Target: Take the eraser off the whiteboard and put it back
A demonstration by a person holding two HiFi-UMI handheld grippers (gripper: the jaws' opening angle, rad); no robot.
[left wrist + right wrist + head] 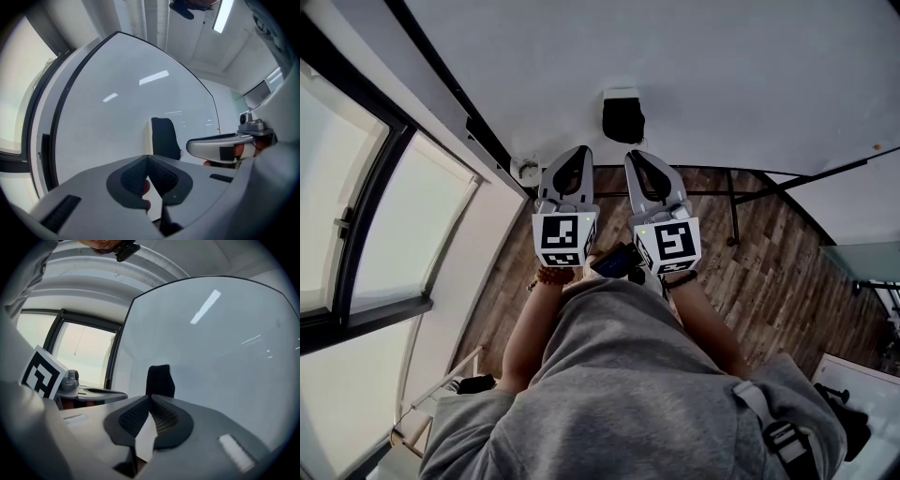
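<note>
On the whiteboard (722,84), a black eraser (622,117).

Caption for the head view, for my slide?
Shut and empty, the left gripper and right gripper face the black eraser on the whiteboard.

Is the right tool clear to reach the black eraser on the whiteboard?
Probably yes: the black rectangular eraser sits on the white whiteboard straight ahead of the right tool, nothing between; shut jaws need opening.

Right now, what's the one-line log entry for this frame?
eraser: on whiteboard, untouched | left gripper: jaws shut, empty | right gripper: jaws shut, empty
</note>
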